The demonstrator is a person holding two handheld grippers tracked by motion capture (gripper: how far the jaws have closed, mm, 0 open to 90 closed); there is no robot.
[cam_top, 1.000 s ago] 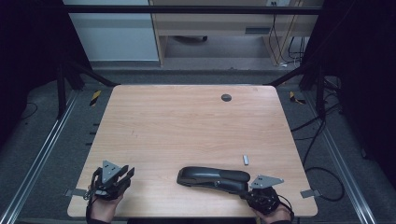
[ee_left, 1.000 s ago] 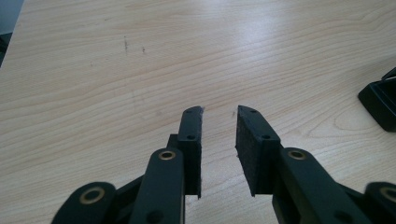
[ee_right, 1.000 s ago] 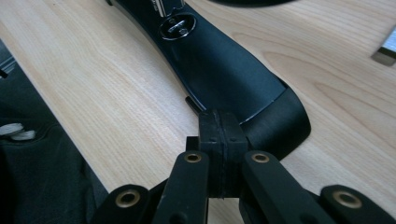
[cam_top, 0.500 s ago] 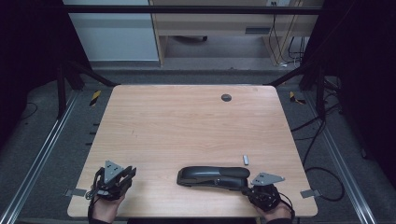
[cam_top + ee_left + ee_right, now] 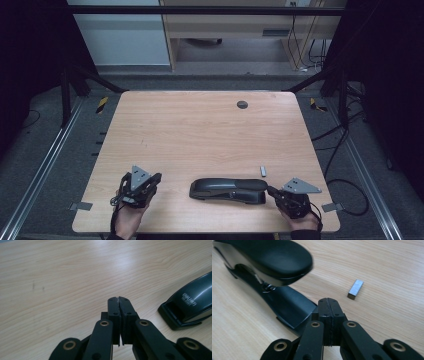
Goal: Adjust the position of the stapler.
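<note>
A black stapler [image 5: 230, 189] lies on its base near the front edge of the wooden table [image 5: 200, 130]. My left gripper [image 5: 154, 178] rests left of it, a short gap away. Its jaws have just been closing and now meet with nothing between them [image 5: 118, 299]; the stapler's front end [image 5: 190, 302] shows to its right. My right gripper [image 5: 270, 190] sits at the stapler's right end, shut and empty [image 5: 327, 300], its tips just beside the stapler's base [image 5: 287, 305]. A small grey strip of staples [image 5: 263, 171] [image 5: 355, 288] lies just beyond.
A round dark grommet [image 5: 242, 104] sits near the table's far edge. Metal rails run along both sides of the table, and cables lie on the floor at the right. The table's front edge is close under both hands.
My left gripper has shifted a little right toward the stapler and its jaws have come together. The right gripper, stapler and staples have stayed put.
</note>
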